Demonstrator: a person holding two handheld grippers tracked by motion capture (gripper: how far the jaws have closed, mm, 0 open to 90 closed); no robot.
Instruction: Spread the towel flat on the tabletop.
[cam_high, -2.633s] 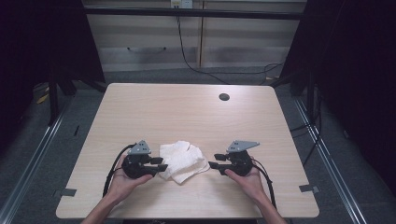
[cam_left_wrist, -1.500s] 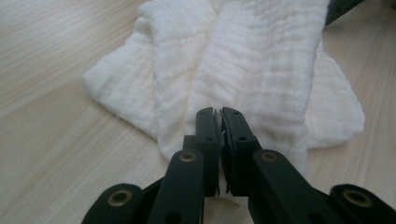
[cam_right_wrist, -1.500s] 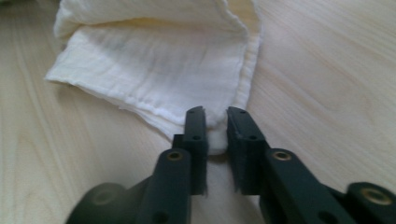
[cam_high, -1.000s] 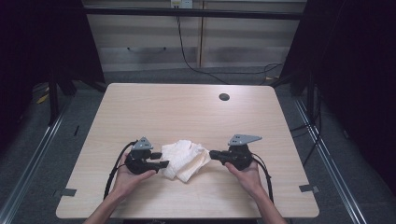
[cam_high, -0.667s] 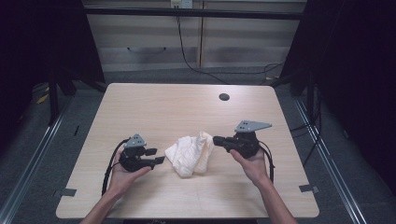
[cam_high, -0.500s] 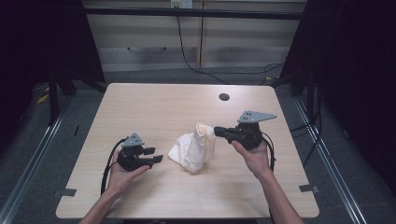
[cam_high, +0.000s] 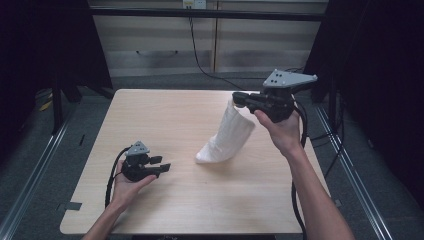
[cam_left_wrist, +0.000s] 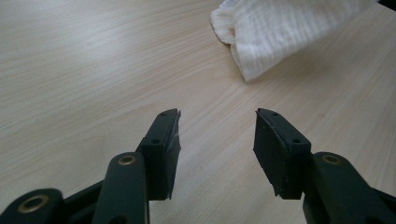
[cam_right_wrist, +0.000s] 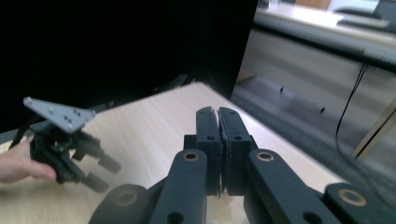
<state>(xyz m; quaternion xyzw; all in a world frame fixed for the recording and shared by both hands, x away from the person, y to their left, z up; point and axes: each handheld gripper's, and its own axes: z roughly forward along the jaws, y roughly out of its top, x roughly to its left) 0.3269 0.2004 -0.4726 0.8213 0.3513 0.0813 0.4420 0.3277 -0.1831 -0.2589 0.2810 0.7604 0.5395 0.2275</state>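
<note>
Raised at far right, right gripper (cam_high: 237, 99) clamped on white cloth (cam_high: 226, 137), left gripper (cam_high: 161, 164) rested near left on table (cam_high: 165, 115), jaws parted.

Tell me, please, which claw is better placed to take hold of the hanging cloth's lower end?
The left. The left claw is open, low over the table and aimed at the white cloth, whose lower end hangs close ahead. The right claw is shut on the cloth's top corner, holding it up.

white ribbed cloth (cam_high: 227, 136), pale wood-grain bench (cam_high: 165, 115), black left tool (cam_high: 159, 167) with grey plate, black right tool (cam_high: 239, 98) with grey plate, brass-coloured rivets on black jaws, grey floor
</note>
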